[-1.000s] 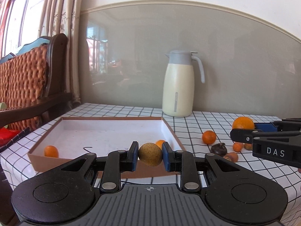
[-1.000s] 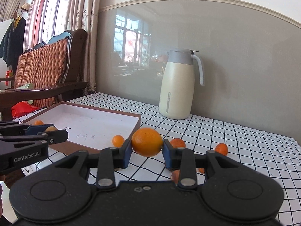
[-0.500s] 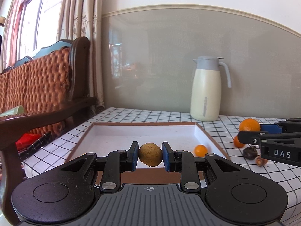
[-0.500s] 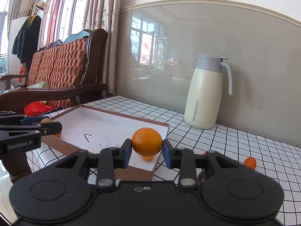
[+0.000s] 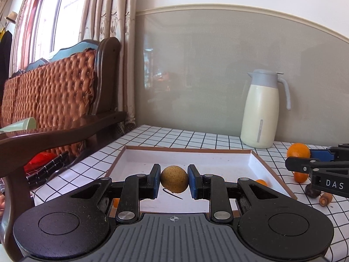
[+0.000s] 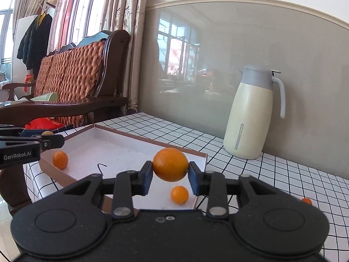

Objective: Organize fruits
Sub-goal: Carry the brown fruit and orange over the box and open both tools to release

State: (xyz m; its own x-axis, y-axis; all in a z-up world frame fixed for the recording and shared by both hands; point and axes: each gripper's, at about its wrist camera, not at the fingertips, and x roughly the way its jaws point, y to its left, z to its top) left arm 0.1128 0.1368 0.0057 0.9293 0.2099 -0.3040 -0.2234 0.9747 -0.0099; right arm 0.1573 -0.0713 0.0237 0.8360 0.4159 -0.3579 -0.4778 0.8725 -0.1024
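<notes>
My left gripper (image 5: 174, 181) is shut on a small brown-yellow round fruit (image 5: 174, 179) and holds it above the shallow white box (image 5: 218, 155). My right gripper (image 6: 170, 174) is shut on a large orange (image 6: 170, 164) and holds it over the box's right part (image 6: 122, 150). Two small oranges lie in the box, one at its left (image 6: 60, 159) and one under the held orange (image 6: 179, 194). The right gripper with its orange (image 5: 298, 150) also shows at the right of the left wrist view.
A cream thermos jug (image 6: 253, 113) stands at the back by the wall. Small oranges (image 5: 300, 176), a dark fruit (image 5: 312, 191) and a brown nut-like fruit (image 5: 325, 198) lie on the checked tablecloth right of the box. A wooden sofa (image 5: 54, 100) stands left of the table.
Both grippers have moved left with their fruits, from beside the box to over it. The jug and loose fruits have slid right in both views.
</notes>
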